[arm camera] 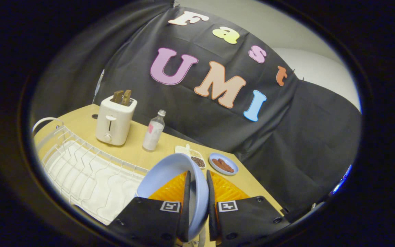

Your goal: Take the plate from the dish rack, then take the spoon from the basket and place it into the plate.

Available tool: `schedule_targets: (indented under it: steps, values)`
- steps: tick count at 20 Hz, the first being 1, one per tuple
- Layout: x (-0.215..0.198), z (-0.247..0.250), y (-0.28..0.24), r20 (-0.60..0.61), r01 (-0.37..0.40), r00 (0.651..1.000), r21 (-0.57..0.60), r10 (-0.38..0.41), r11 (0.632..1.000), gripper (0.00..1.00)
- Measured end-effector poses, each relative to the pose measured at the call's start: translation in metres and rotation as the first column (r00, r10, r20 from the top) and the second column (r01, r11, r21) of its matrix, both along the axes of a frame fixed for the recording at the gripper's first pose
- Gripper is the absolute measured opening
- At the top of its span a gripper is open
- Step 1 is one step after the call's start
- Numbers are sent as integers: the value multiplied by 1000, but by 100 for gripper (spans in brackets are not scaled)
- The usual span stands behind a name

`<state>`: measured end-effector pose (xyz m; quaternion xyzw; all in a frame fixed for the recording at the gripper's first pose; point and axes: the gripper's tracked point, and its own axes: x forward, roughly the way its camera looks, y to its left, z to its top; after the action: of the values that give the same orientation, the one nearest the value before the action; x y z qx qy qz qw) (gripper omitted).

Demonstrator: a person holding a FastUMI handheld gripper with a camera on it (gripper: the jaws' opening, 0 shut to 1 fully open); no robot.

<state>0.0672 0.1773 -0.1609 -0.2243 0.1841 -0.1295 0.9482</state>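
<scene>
Gripping the light blue plate [177, 175] by its rim, the jaws of the gripper [197, 206] are clenched on it, one finger on each face of the plate. The plate stands on edge, lifted clear of the white wire dish rack [87, 171], its hollow side turned toward the rack and its rim running straight ahead along the fingers. The rack sits along the near-left edge of the wooden surface [139, 151]. Beyond the rack, toward the far corner, a white toaster [115, 121] holds two brown slices. A clear bottle [153, 132] stands near it. Just beyond the plate lie a small white tray [192, 154] of grains and a blue dish [223, 164] of brown pieces.
</scene>
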Motion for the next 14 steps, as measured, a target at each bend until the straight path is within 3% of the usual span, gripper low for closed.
schedule_targets:
  steps: [14]
  values:
    - [13, 60, -14, 121, -13, 992, -65, 21, 998, 20]
